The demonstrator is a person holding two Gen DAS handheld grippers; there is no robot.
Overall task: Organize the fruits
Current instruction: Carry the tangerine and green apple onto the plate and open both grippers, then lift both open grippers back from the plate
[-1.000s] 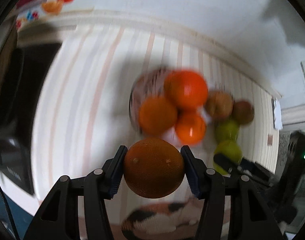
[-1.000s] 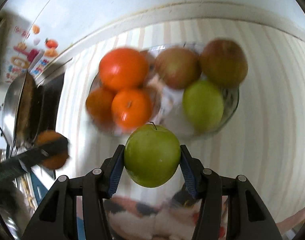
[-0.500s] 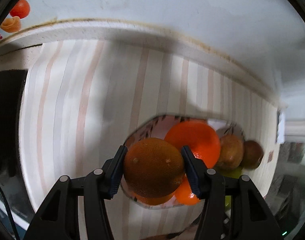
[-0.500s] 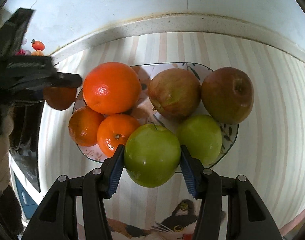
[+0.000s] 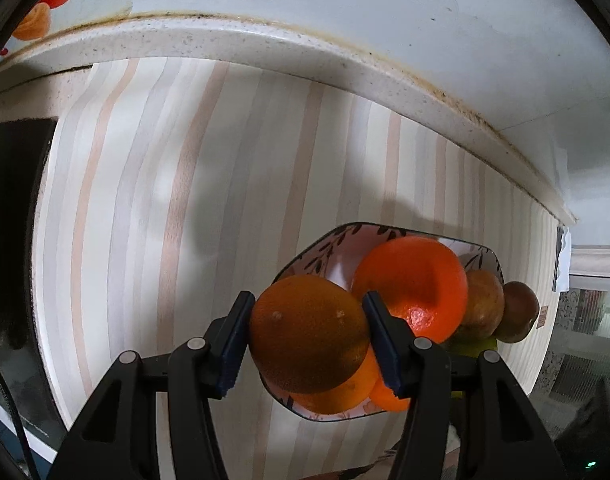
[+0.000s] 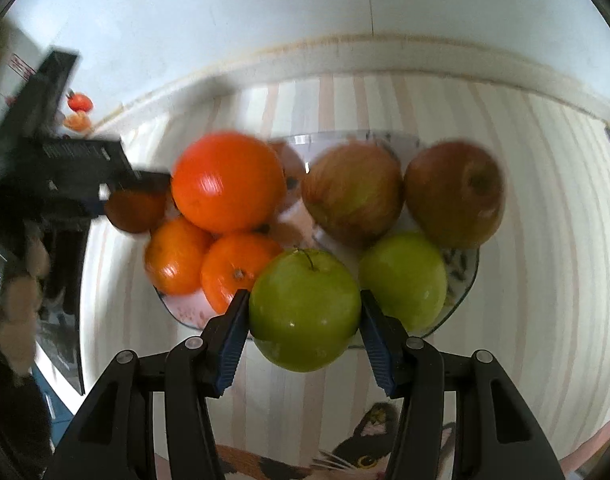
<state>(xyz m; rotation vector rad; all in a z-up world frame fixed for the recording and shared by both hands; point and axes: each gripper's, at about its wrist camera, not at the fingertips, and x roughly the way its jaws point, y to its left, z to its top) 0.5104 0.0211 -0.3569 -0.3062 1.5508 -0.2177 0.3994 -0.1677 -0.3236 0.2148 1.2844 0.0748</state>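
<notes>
My left gripper (image 5: 307, 338) is shut on a dull orange (image 5: 309, 334) and holds it at the left edge of the patterned plate (image 5: 329, 236). It also shows in the right wrist view (image 6: 135, 210), beside a big bright orange (image 6: 229, 180). My right gripper (image 6: 305, 312) is shut on a green apple (image 6: 305, 308) at the plate's (image 6: 465, 280) near edge. On the plate lie two small oranges (image 6: 177, 256), two red-brown apples (image 6: 353, 192) and another green apple (image 6: 405, 280).
The plate stands on a striped mat (image 5: 185, 200) on a white counter against the wall (image 5: 345, 8). A dark stove top (image 5: 9, 220) lies to the left. A cat-print mat edge (image 6: 369, 452) lies in front.
My left gripper has moved forward and down with the orange to the plate's left edge. My right gripper has held the green apple at the plate's front edge, shifting slightly.
</notes>
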